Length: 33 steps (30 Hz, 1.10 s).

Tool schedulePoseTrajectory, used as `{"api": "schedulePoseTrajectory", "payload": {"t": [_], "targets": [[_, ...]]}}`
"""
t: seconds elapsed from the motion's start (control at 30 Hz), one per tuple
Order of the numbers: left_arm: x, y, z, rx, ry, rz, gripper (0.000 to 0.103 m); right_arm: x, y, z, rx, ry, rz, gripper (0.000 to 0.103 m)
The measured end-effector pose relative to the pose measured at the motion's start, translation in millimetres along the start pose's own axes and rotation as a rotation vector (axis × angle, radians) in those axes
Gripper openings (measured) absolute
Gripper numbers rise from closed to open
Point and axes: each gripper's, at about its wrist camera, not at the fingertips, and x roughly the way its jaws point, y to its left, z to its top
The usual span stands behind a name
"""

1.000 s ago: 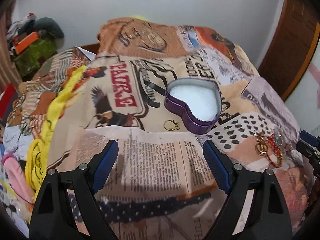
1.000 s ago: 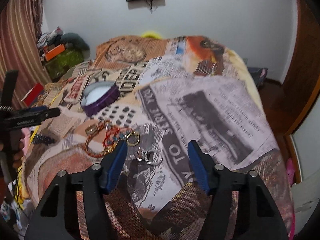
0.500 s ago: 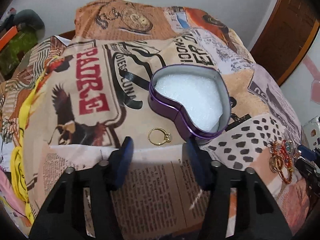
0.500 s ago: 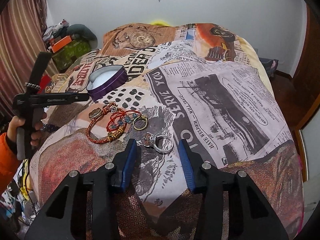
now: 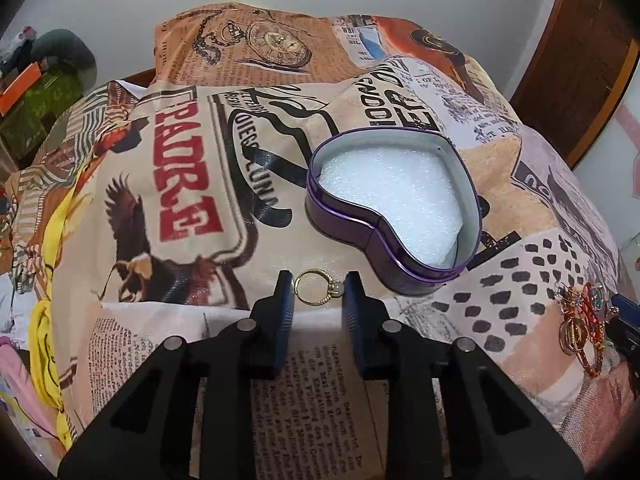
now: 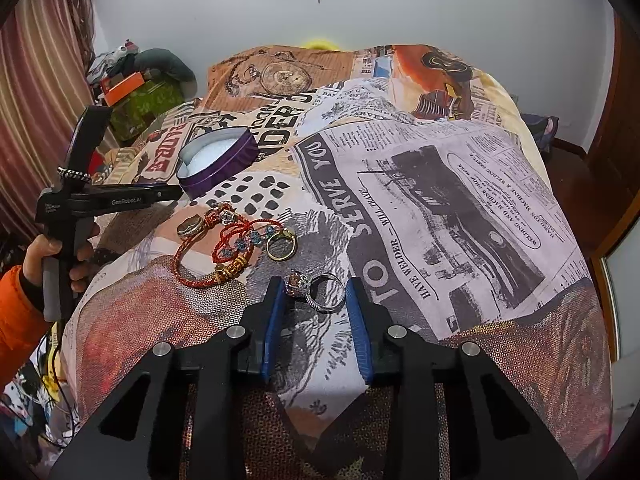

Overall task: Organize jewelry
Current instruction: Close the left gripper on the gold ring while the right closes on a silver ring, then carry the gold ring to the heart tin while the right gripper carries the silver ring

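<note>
A gold ring lies on the printed bedspread, just in front of a purple heart-shaped tin with white foam inside. My left gripper is open with its blue pads on either side of the gold ring, close to it. A silver ring with a pink stone lies on the bedspread between the pads of my right gripper, which is open around it. A pile of red cord bracelets and a gold ring lies just beyond it. The tin also shows in the right wrist view.
The bed fills both views, with a white wall behind. Clutter with an orange box sits at the far left. A wooden door is on the right. The bracelet pile also shows in the left wrist view.
Both grippers have moved forward and down and narrowed. The left one now brackets the gold ring; the right one now brackets the silver ring.
</note>
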Motion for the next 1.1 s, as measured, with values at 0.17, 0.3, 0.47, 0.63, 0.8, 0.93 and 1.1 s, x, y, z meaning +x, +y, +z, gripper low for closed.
{"api": "schedulePoseTrajectory", "payload": {"t": [0.17, 0.3, 0.47, 0.63, 0.8, 0.93, 1.1], "targets": [[-4.5, -2.5, -3.9, 0.013, -0.003, 0.002, 0.025, -2.7, 0.6, 0.7, -0.001, -0.007, -0.004, 0.028], [-12.5, -3.5, -9.4, 0.001, -0.001, -0.02, 0.025, -9.0, 3.0, 4.9, -0.001, -0.025, -0.002, 0.024], [-29.2, -7.6, -17.0, 0.005, -0.018, -0.034, 0.025, -11.2, 5.6, 12.2, -0.005, -0.031, 0.008, 0.008], [-50.1, -17.4, -23.5, 0.044, -0.053, -0.032, 0.025, -15.9, 14.7, 10.4, -0.044, -0.045, -0.011, 0.008], [-70.6, -31.5, -32.6, 0.1, -0.091, -0.029, 0.025, -8.1, 19.0, 12.7, -0.071, -0.001, -0.032, 0.036], [-80.8, -39.8, -38.5, 0.11, -0.104, -0.058, 0.025, 2.9, 18.9, 15.6, -0.081, 0.033, -0.02, 0.037], [-89.5, -46.3, -40.9, 0.115, -0.12, -0.079, 0.025, 16.0, 17.1, 19.2, -0.088, 0.057, 0.005, 0.037]]}}
